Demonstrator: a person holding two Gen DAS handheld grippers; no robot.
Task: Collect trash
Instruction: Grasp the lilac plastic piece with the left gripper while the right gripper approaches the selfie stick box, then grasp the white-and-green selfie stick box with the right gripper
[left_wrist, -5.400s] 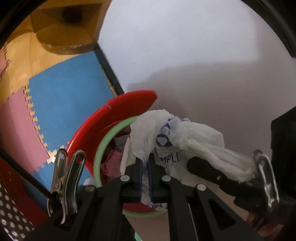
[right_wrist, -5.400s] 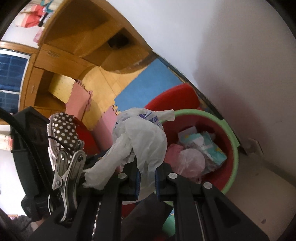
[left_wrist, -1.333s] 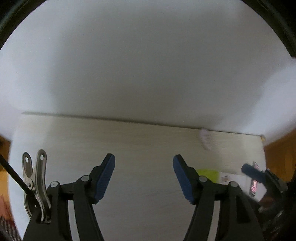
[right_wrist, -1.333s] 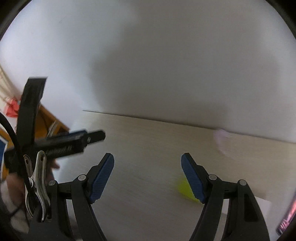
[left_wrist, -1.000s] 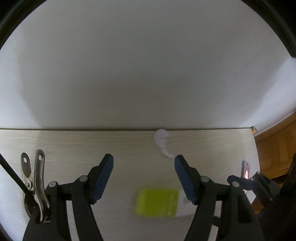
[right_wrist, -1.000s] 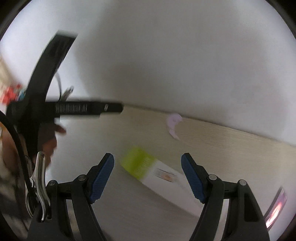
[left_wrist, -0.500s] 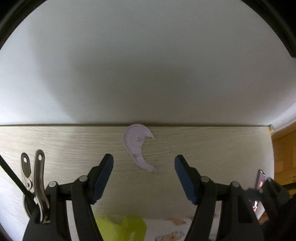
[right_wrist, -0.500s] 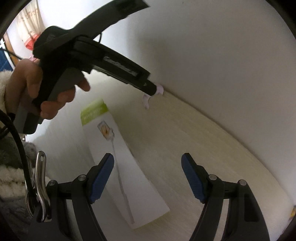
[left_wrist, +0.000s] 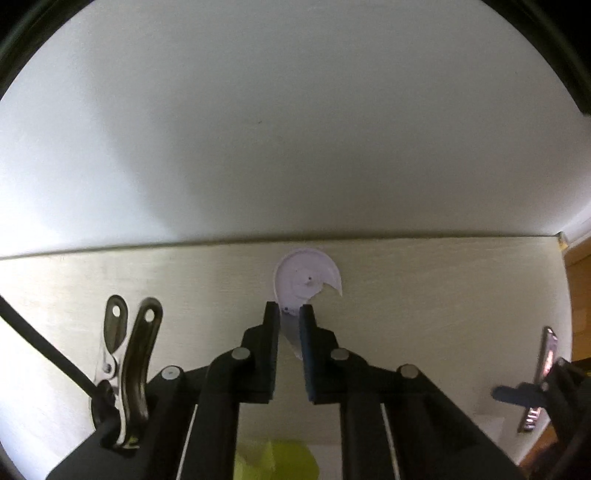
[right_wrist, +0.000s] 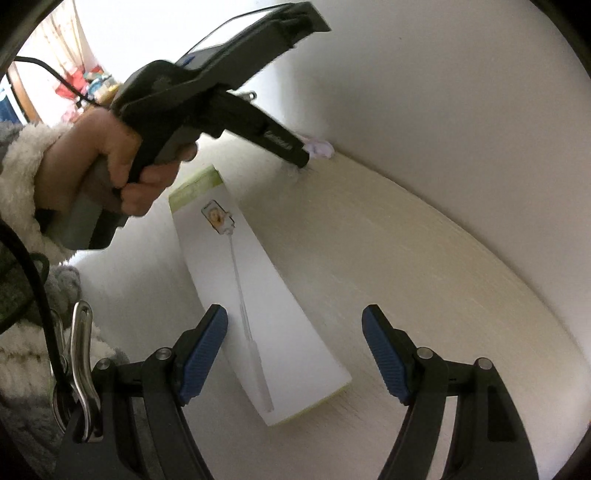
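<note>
Left wrist view
- left gripper (left_wrist: 289, 314): bottom centre of the frame, jaws closing to almost nothing, with the tail of the trash piece between the blue pads, so it looked pinched.
- trash piece (left_wrist: 304, 280): a pale lilac, flat plastic disc with a bite missing on its right side, just above the fingertips, lying on the tabletop right against the wall line.
- tabletop (left_wrist: 110, 280): light wood grain, filling the lower half of the frame.
- wall (left_wrist: 295, 129): plain white, upper half.
- box (left_wrist: 280, 461): only a yellow-green end showed at the bottom edge, under the gripper.
- metal clip (left_wrist: 125, 354): lower left, on the gripper body.
- right gripper (left_wrist: 524, 395): blurry dark shape at the far right edge; couldn't read its jaws from here.

Right wrist view
- right gripper (right_wrist: 295, 350): bottom of the frame, jaws spread wide, gripping nothing; the box's near end lay on the table between them.
- box (right_wrist: 258, 295): long, white, with a green end, lying diagonally from centre left to lower centre.
- left gripper (right_wrist: 303, 153): upper left to centre, held in a hand (right_wrist: 103, 162) with a fluffy white sleeve (right_wrist: 18, 177), tip down at the table's back edge.
- trash piece (right_wrist: 319, 147): a lilac bit poking out at that tip, beside the wall.
</note>
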